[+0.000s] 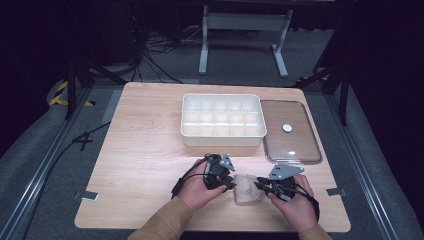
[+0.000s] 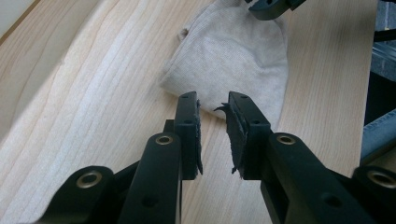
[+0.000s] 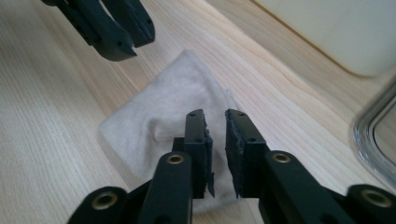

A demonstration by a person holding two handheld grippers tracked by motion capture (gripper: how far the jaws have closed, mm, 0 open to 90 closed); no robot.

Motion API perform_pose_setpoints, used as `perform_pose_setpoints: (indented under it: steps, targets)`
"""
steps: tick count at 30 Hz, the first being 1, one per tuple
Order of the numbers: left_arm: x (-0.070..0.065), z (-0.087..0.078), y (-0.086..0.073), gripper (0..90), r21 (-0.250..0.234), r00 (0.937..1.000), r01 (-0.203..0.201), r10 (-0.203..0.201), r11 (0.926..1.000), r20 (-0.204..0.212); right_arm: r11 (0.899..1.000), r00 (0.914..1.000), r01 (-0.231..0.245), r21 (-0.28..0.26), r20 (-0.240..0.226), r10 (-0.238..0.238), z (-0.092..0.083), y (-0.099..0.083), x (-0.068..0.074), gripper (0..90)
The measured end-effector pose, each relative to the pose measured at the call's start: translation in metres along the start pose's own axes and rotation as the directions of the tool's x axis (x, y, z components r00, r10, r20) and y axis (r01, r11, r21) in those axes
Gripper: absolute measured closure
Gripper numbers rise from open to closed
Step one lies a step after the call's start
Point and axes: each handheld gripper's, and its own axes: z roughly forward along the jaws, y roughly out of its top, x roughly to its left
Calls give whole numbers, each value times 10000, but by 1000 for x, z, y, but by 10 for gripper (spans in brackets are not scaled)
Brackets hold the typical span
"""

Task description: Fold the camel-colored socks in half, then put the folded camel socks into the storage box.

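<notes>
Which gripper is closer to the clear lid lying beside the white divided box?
Right. The right gripper sits just below the clear lid, at the folded cloth's right edge. The left gripper is across the cloth, farther away.

Left gripper [image 1: 226, 183]: black body, black cable looping behind, grey three-cornered plate on top. Jaws black, flat-sided, with small screw holes and brass-ringed pivots; dark pads frayed at the edges.
Right gripper [image 1: 263, 186]: same build, grey plate, black cable trailing over the wrist; pads likewise worn.
Person: tan sleeves [image 1: 162, 224] on both forearms.
</notes>
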Motion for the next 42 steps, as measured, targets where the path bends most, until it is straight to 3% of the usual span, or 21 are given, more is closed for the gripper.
perform_pose_setpoints:
  steps: [1, 4, 5, 9, 19, 22, 24, 32, 34, 37, 42]
  targets:
    - [0, 0, 0, 746, -4, 10000, -32, 32, 10000, 1, 9997, 9997, 225, -27, 56, -224, 2, 1, 2, 818]
    - [0, -1, -1, 745, 67, 10000, -62, 62, 10000, -11, 9995, 9995, 305, 129, -81, -304, 6, 3, 5, 828]
    - [-1, -1, -2, 744, 100, 10000, 7, -6, 9999, -23, 9988, 9997, 224, 440, -81, -220, 10, 0, 3, 836]
    - [0, -3, -5, 744, 105, 9999, 102, -101, 9999, -19, 9963, 10000, 19, 864, 80, -26, 17, -10, -6, 839]
    - [6, -3, -9, 742, 321, 9997, 244, -242, 9992, -56, 9981, 9998, 118, 607, 125, -126, 9, -4, -4, 842]
    - [7, 0, -11, 736, 599, 9995, 241, -228, 9979, -215, 9941, 9995, 190, 1071, 216, -214, 15, -7, -6, 826]
    - [7, 1, -12, 735, 651, 9995, 258, -246, 9975, -198, 9948, 9998, 53, 1016, 166, -70, 17, -10, -7, 828]
    - [7, 1, -12, 734, 760, 9995, 277, -263, 9967, -198, 9955, 9994, 221, 922, 231, -243, 13, -8, -8, 825]
    - [7, 1, -12, 734, 979, 9994, 287, -268, 9948, -210, 9961, 9994, 241, 853, 236, -262, 11, -7, -8, 827]
    - [8, 4, -13, 731, 1119, 9995, 274, -256, 9933, -175, 9936, 9997, 112, 1128, 206, -136, 15, -10, -9, 824]
    - [7, 6, -13, 735, 1332, 9995, 302, -285, 9906, -146, 9941, 10000, -75, 1081, 17, 74, 16, -13, -13, 826]
